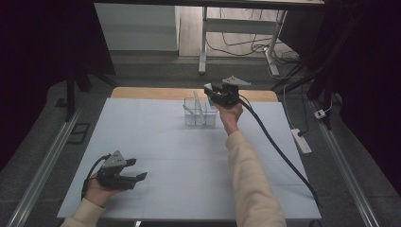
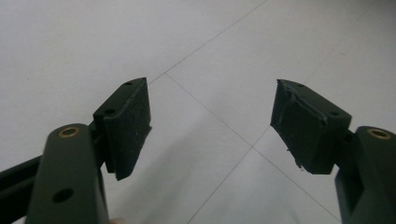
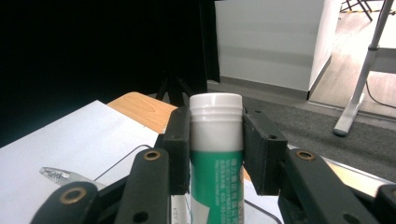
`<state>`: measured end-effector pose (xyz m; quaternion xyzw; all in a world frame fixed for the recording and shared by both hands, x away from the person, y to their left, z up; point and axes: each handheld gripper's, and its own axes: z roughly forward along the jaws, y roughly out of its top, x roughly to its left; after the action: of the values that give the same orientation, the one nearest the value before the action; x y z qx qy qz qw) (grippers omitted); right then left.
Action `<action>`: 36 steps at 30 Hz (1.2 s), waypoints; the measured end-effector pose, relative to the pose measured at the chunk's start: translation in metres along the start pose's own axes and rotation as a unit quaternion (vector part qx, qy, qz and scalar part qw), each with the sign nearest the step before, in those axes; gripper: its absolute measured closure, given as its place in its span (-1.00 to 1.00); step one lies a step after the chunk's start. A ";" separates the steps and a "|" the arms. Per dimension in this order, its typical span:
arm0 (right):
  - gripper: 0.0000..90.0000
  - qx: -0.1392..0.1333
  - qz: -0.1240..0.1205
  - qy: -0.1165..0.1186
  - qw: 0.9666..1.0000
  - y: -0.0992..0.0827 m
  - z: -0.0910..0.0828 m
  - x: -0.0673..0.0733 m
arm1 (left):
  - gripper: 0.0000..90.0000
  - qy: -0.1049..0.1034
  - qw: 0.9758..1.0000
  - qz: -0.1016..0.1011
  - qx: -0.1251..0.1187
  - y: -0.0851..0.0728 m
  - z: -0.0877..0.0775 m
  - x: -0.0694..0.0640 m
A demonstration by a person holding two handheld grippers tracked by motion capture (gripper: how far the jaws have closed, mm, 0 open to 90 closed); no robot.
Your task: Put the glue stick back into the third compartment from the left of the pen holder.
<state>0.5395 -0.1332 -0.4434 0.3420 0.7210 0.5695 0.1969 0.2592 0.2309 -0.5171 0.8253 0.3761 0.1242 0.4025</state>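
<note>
While the left claw (image 1: 137, 169) is idling wide at seven o'clock, the right claw (image 3: 217, 151) is clamping an upright green-and-white capped plastic tube (image 3: 216, 154) over the clear compartmented box (image 1: 200, 112) at twelve o'clock, probably for dropping in.

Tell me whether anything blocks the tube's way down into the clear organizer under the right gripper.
Nothing visible does. The right gripper grips the green-and-white tube upright just above the clear organizer, whose inner dividers are the only parts it could catch on.
</note>
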 end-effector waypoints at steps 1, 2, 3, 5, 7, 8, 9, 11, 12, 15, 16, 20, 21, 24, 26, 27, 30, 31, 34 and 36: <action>0.30 0.003 0.002 -0.005 1.000 -0.001 0.001 -0.001 | -0.36 0.001 1.000 0.000 0.001 0.000 0.000 0.000; 0.19 0.004 0.009 -0.001 1.000 -0.001 0.001 -0.002 | -0.36 0.001 1.000 0.000 0.001 0.000 0.000 0.000; 0.11 0.006 0.016 -0.001 1.000 -0.001 0.001 -0.002 | -0.36 0.001 1.000 0.000 0.001 0.000 0.000 0.000; 0.07 0.016 0.017 -0.009 1.000 0.000 -0.002 -0.002 | -0.36 0.001 1.000 0.001 0.002 0.000 0.000 0.000; 0.07 0.024 0.014 -0.007 1.000 0.001 -0.006 -0.001 | -0.36 0.001 1.000 0.002 0.002 0.000 0.000 -0.001; 0.07 0.028 0.010 -0.006 1.000 0.002 -0.009 0.000 | -0.36 0.002 1.000 0.003 0.002 0.000 0.000 -0.001; 0.07 0.029 0.006 -0.003 1.000 0.003 -0.011 0.000 | -0.36 0.002 1.000 0.003 0.001 0.000 -0.001 -0.001; 0.07 0.033 0.003 0.007 0.999 0.004 -0.015 0.002 | -0.36 0.001 1.000 0.000 -0.002 0.001 -0.001 -0.001; 0.07 0.037 0.002 0.013 0.999 0.004 -0.018 0.003 | -0.36 0.002 1.000 0.000 -0.002 0.001 -0.001 -0.001; 0.08 0.053 -0.017 0.017 0.998 0.005 -0.023 0.008 | -0.36 0.003 1.000 0.000 -0.002 0.000 -0.002 -0.001; 0.08 0.056 -0.021 0.019 0.998 0.005 -0.025 0.009 | -0.36 0.003 1.000 0.001 -0.002 0.000 -0.002 -0.001; 0.06 0.060 -0.019 0.024 0.998 0.003 -0.036 0.012 | -0.36 0.004 1.000 -0.001 -0.003 0.000 -0.003 -0.002; 0.06 0.059 -0.018 0.025 0.998 0.001 -0.039 0.012 | -0.36 0.004 1.000 -0.002 -0.005 0.000 -0.004 -0.002; 0.06 0.062 -0.019 0.024 0.998 -0.003 -0.052 0.011 | -0.36 0.006 1.000 -0.003 -0.005 0.000 -0.004 -0.002; 0.06 0.068 -0.022 0.025 0.997 -0.007 -0.063 0.010 | -0.36 0.003 1.000 -0.005 -0.007 0.000 -0.004 -0.002; 0.06 0.075 -0.024 0.023 0.997 -0.009 -0.067 0.010 | -0.36 0.003 1.000 -0.007 -0.006 -0.001 -0.004 -0.002; 0.06 0.079 -0.029 0.021 0.996 -0.015 -0.083 0.008 | -0.36 0.004 1.000 -0.007 -0.003 -0.001 -0.003 -0.001; 0.06 0.079 -0.027 0.022 0.996 -0.017 -0.088 0.007 | -0.36 0.005 1.000 -0.007 -0.004 -0.001 -0.003 -0.001; 0.06 0.083 -0.032 0.023 0.996 -0.024 -0.102 0.006 | -0.36 0.006 1.000 -0.008 -0.003 -0.001 -0.003 -0.001; 0.05 0.088 -0.034 0.021 0.995 -0.028 -0.111 0.005 | -0.36 0.006 1.000 -0.008 -0.003 -0.001 -0.003 -0.001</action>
<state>0.4539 -0.2096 -0.4392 0.3213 0.7837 0.5037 0.1699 0.2565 0.2324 -0.5155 0.8202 0.3846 0.1271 0.4040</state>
